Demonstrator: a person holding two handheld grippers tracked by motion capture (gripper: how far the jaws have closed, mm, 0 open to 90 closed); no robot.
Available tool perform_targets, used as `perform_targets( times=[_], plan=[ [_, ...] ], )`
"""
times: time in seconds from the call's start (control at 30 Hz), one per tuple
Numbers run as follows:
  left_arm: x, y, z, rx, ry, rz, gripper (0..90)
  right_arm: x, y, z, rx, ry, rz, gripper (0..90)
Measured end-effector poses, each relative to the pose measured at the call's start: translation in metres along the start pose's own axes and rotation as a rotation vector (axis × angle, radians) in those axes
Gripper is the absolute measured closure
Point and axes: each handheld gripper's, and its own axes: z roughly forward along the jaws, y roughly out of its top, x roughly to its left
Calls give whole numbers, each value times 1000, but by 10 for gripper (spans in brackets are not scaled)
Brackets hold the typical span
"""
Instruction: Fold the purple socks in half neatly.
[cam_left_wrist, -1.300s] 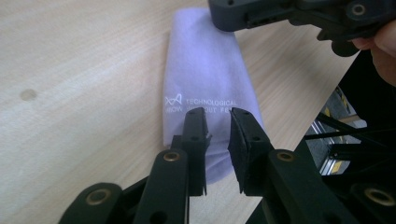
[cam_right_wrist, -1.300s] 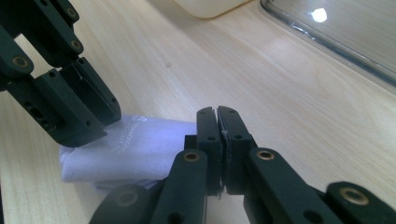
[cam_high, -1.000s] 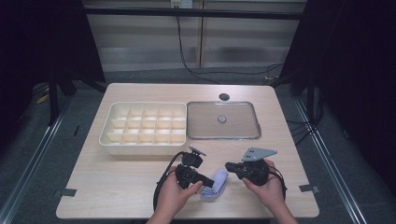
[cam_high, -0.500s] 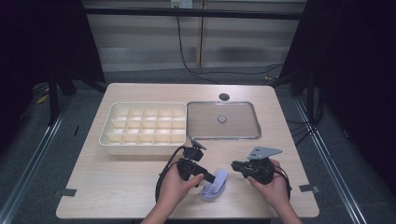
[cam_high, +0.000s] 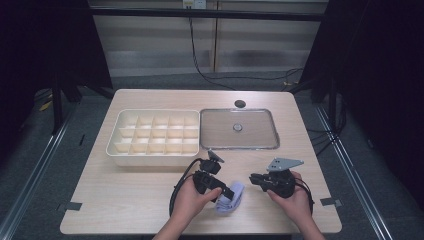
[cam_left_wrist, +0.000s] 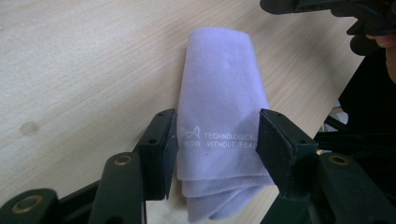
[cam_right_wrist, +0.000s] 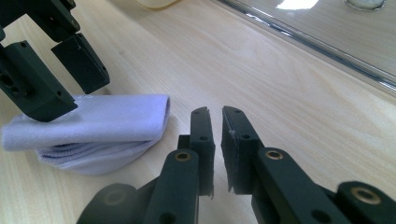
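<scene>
Since the earlier frame the right gripper, jaws nearly pressed together, had drawn back from the folded lilac cloth; the left gripper straddled it, spread.

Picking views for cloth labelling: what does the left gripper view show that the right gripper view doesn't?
Left gripper view: printed white lettering on the lilac cloth, the left gripper open astride its width, and the stacked folded edges at the near end.

Right gripper view: the right gripper, nearly closed and empty, just beside the cloth's rolled end; the metal tray rim; a corner of the cream divided box.

Both: the folded cloth lying on the wooden table.
</scene>
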Motion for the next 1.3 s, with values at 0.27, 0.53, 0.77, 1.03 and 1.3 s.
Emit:
perform_targets(
  times=[0.27, 0.53, 0.77, 1.03, 1.3],
  plan=[
    [0, -1, 8, 36, -6, 32, 444, 3, -2, -3, 2, 11, -11, 826],
    [-7, 1, 17, 50, -7, 45, 441, 1, -9, -10, -1, -3, 6, 826],
    [-14, 2, 24, 65, -2, 50, 457, -1, -13, -13, 0, -14, 20, 821],
    [-19, 3, 28, 76, 20, 57, 522, -3, -14, -13, 0, -21, 19, 818],
    [-23, 2, 31, 38, -4, 36, 637, -3, -14, -13, 1, -22, 18, 812]
  ],
)
